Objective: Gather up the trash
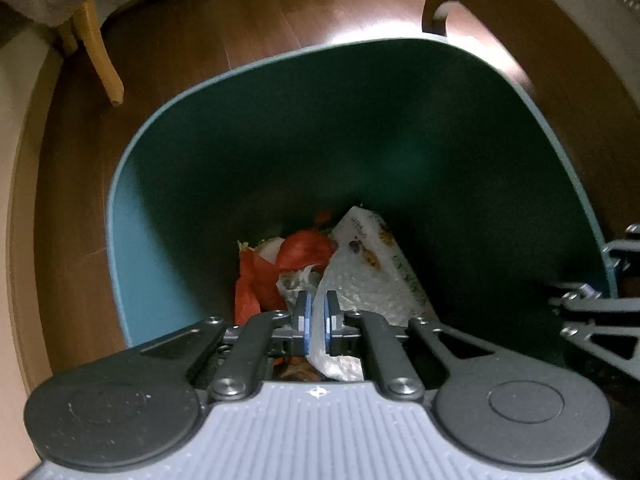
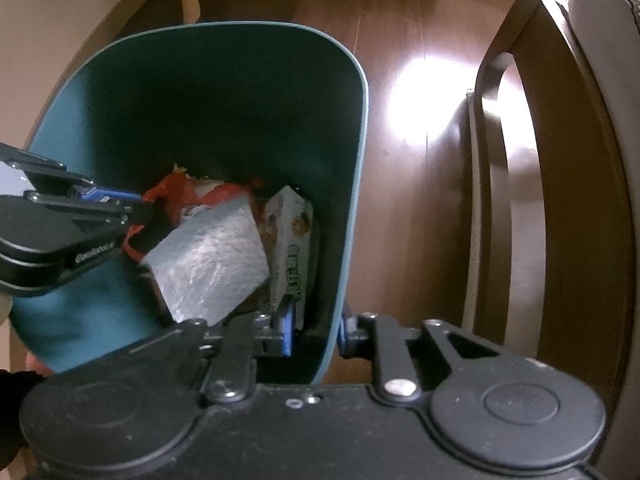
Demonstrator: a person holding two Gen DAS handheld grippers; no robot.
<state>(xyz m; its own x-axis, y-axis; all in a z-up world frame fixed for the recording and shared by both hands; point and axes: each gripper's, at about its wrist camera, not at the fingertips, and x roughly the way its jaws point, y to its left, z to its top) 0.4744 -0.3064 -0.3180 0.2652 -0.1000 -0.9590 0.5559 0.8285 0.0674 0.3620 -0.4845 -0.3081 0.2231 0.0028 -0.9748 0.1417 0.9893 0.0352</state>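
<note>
The left gripper reaches into the teal bin, its jaws pinching a crinkled clear plastic wrapper that rises between them and spreads ahead and to their right. Beyond the jaws, at the bottom of the bin, lie red wrappers and a printed white box. The right gripper straddles the bin's near wall, jaws clamped on the rim, one finger inside, one outside. The bin stands on a brown wooden floor.
</note>
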